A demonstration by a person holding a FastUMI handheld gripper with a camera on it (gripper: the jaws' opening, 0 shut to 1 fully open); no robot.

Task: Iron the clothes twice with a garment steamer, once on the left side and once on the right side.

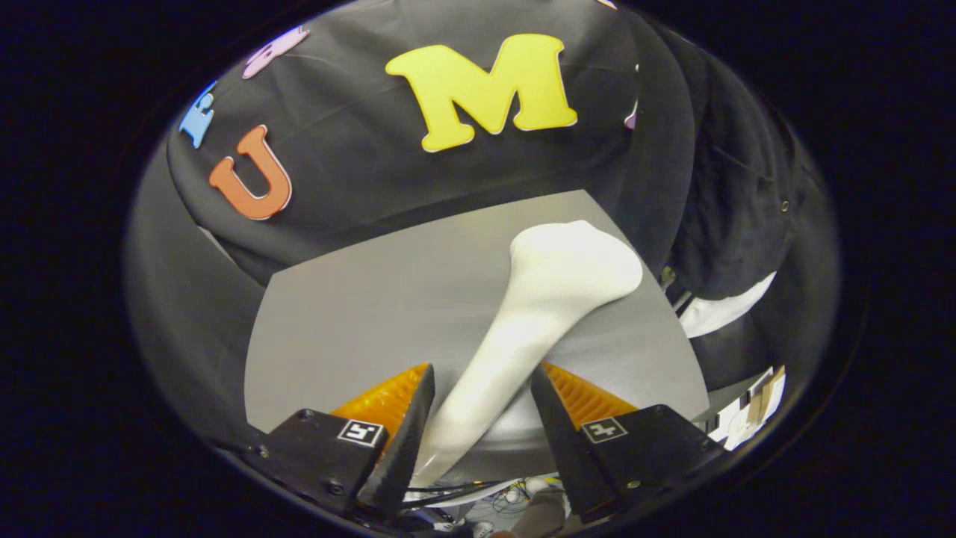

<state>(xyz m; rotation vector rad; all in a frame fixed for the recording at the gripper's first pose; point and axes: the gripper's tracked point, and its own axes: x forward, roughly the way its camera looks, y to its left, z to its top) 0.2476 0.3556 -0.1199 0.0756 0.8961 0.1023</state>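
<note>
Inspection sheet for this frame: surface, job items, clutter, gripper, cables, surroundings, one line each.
Surface: grey table top, bare where it shows.
Job's things: white garment steamer, handle running back between the fingers, wide head beyond them over the table; dark garment with a white part hanging to the right of the head.
Clutter: small light-coloured things past the table's right edge, too small to identify.
Gripper: gripper with one finger on each side of the steamer handle; contact on both sides cannot be confirmed.
Cables: dark cables below the table edge, under the fingers.
Surroundings: black cloth booth wall behind the table.
</note>
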